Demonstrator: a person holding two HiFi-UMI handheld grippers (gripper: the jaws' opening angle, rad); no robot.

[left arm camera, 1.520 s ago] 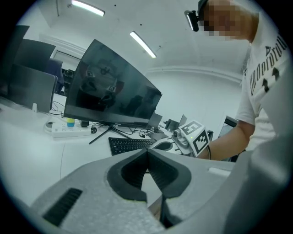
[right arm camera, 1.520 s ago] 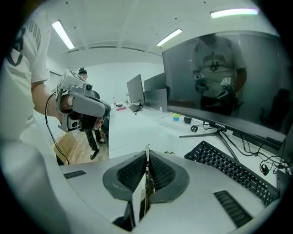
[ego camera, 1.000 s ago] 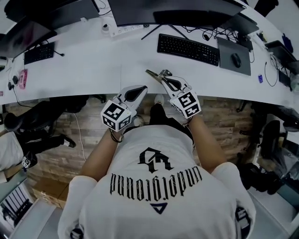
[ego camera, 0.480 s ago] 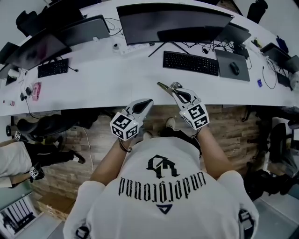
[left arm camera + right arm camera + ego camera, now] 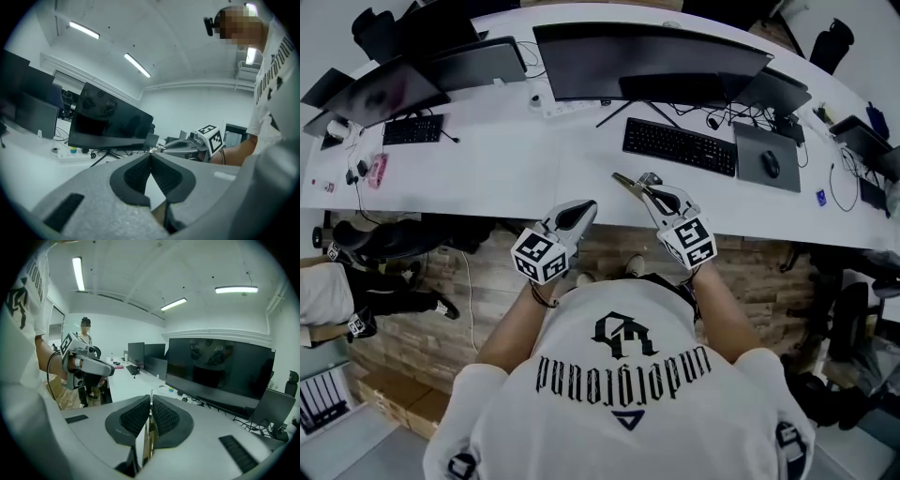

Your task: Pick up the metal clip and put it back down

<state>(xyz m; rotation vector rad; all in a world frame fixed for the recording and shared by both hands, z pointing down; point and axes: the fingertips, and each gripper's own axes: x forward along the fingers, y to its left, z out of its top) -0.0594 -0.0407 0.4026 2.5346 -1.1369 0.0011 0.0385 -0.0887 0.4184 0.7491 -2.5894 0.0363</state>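
Metal clip sits pinched in your right gripper, its long axis jutting forward-left past the jaw tips above the tabletop, so set-down lies straight below, while your left gripper, pressed together on nothing, hangs beside.

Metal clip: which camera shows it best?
The head view: the metal clip sticks out from the right tongs, its shape plain. The right gripper view shows only its thin edge between the pads; the left gripper view, a distant glint at most.
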